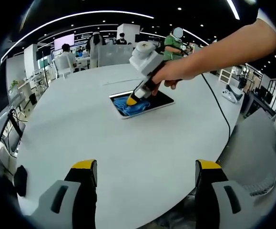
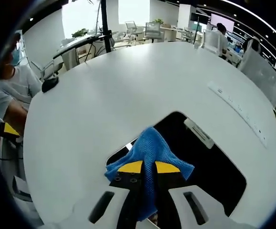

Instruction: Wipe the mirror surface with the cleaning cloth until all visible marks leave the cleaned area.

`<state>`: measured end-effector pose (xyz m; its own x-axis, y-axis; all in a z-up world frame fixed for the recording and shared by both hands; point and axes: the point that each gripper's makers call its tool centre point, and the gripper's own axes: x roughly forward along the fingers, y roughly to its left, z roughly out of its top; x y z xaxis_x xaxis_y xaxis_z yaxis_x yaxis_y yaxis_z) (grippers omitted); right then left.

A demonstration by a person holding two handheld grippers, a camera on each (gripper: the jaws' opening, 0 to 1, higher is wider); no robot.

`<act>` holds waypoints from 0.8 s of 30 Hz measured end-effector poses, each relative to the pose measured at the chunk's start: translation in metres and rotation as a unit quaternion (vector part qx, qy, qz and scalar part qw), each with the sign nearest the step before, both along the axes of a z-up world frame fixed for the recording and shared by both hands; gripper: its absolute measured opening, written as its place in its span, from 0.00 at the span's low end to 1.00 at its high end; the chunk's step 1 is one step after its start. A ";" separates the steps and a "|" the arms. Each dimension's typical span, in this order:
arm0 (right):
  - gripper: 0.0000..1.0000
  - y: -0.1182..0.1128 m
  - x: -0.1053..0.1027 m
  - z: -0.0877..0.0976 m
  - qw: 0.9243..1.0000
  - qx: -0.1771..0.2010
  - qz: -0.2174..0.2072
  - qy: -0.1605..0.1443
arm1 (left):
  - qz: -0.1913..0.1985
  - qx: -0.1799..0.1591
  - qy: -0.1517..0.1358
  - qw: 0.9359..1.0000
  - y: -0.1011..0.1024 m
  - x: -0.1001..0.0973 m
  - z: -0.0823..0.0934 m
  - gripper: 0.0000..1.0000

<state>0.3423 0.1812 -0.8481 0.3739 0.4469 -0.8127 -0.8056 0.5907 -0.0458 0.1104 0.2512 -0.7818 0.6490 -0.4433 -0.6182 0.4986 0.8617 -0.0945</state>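
Observation:
A flat rectangular mirror (image 1: pixel 159 101) lies on the round white table (image 1: pixel 128 152), reflecting dark ceiling. In the left gripper view a blue cleaning cloth (image 1: pixel 128 107) is bunched on the mirror's left half, and the right gripper (image 1: pixel 132 100), held by a hand, presses down on it. In the right gripper view the cloth (image 2: pixel 149 155) is pinched between the yellow-tipped jaws of the right gripper (image 2: pixel 148 167) over the mirror (image 2: pixel 209 162). My left gripper (image 1: pixel 142 171) stands open near the table's front edge, well short of the mirror, with nothing between its jaws.
A black cable (image 1: pixel 216 102) runs across the table to the right of the mirror. A white controller (image 1: pixel 233 94) lies near the right edge. Office chairs and seated people (image 1: pixel 67 55) surround the far side. A long white strip (image 2: pixel 235 112) lies beyond the mirror.

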 end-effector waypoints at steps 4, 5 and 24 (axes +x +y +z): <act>0.03 0.002 0.007 -0.002 1.000 0.000 -0.008 -0.001 | 0.002 0.000 -0.001 1.000 0.002 0.000 0.001 0.85; 0.03 0.002 0.008 -0.002 1.000 -0.001 -0.009 -0.003 | 0.002 0.001 -0.001 1.000 0.002 0.000 0.001 0.85; 0.04 0.000 0.041 -0.002 0.999 -0.014 -0.037 -0.017 | 0.011 0.000 0.004 1.000 0.012 -0.001 -0.004 0.85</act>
<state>0.3831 0.1814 -0.8501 0.4327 0.3934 -0.8112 -0.7569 0.6473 -0.0898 0.1092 0.2629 -0.7856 0.6536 -0.4291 -0.6234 0.4781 0.8727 -0.0995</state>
